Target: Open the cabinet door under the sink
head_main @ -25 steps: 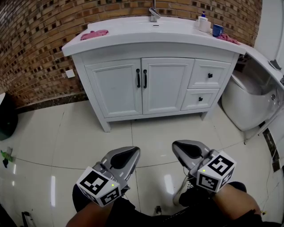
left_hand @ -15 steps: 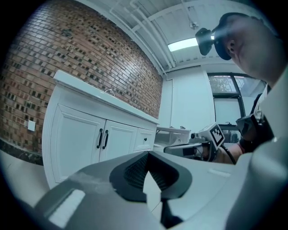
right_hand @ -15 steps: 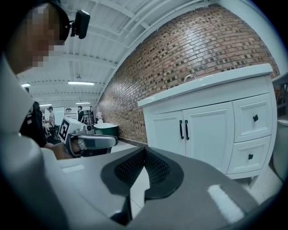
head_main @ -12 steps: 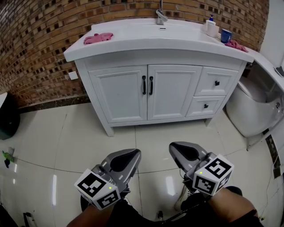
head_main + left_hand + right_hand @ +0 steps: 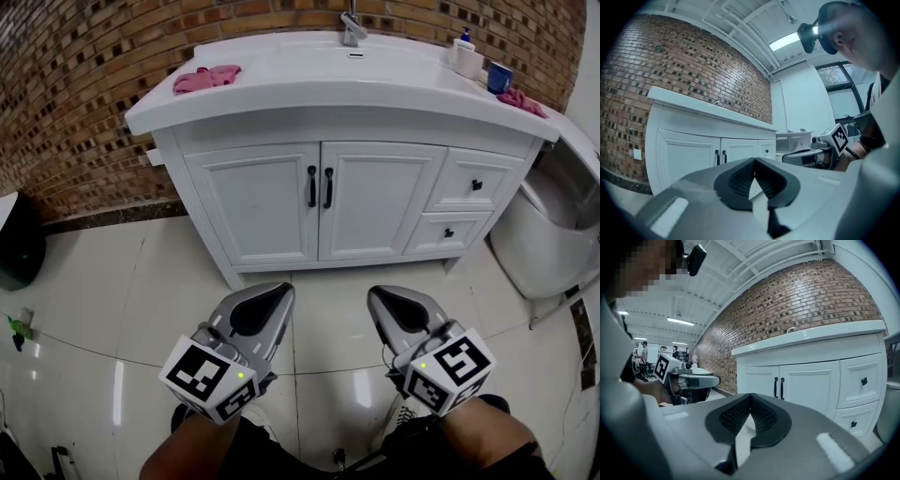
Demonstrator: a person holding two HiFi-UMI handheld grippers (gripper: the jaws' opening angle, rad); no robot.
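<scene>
The white cabinet under the sink has two doors, a left door (image 5: 255, 206) and a right door (image 5: 377, 201). Both are closed, and their black handles (image 5: 320, 187) stand side by side at the middle. My left gripper (image 5: 273, 293) is held level over the floor, short of the cabinet and below the left door, shut with nothing in it. Beside it my right gripper (image 5: 380, 296) is also shut and empty, below the right door. In the left gripper view the handles (image 5: 720, 157) show beyond the closed left gripper (image 5: 753, 162). In the right gripper view the handles (image 5: 779, 387) show beyond the right gripper (image 5: 750, 397).
Two small drawers (image 5: 475, 186) sit right of the doors. On the countertop (image 5: 281, 89) lie a pink cloth (image 5: 206, 77), a faucet (image 5: 352, 28), a soap bottle (image 5: 464, 52) and a blue cup (image 5: 500, 75). A white fixture (image 5: 553, 225) stands at right, a black bin (image 5: 14, 246) at left.
Both grippers have moved forward and slightly up toward the cabinet, which now looks nearer and larger. Both stayed shut.
</scene>
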